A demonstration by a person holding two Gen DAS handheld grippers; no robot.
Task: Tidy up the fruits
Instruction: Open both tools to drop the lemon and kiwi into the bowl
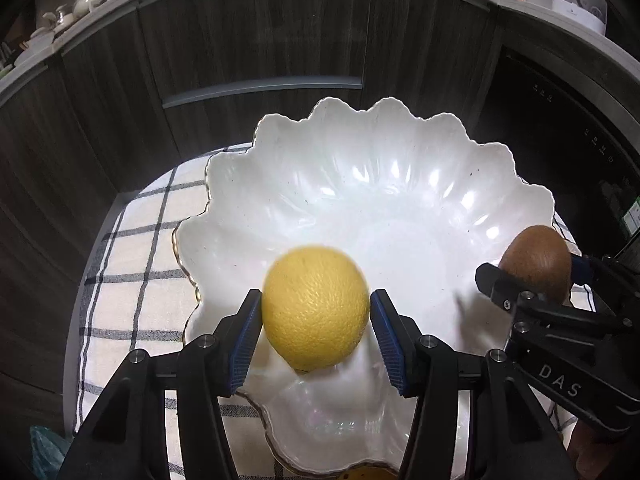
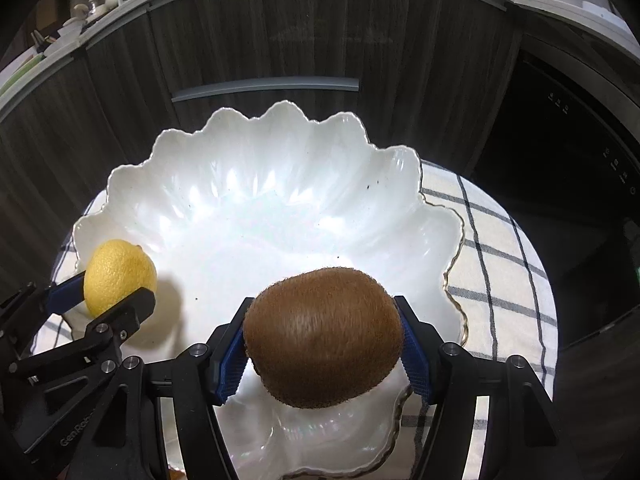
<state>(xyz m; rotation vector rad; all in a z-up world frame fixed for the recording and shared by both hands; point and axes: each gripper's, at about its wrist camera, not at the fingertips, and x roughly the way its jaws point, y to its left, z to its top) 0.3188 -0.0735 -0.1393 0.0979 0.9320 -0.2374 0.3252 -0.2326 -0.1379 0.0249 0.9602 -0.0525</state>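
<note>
A lemon (image 1: 315,307) was clamped in the left gripper (image 1: 316,320) and a kiwi (image 2: 323,337) in the right gripper (image 2: 324,344), both over the scalloped white bowl's (image 1: 360,152) near rim, where careless release risked chipping or roll-out.

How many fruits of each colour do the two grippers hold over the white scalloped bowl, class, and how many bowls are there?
Yellow round lemon, in the left gripper: 1
Brown fuzzy kiwi, in the right gripper: 1
White scalloped ceramic bowl: 1
Total: 3
</note>
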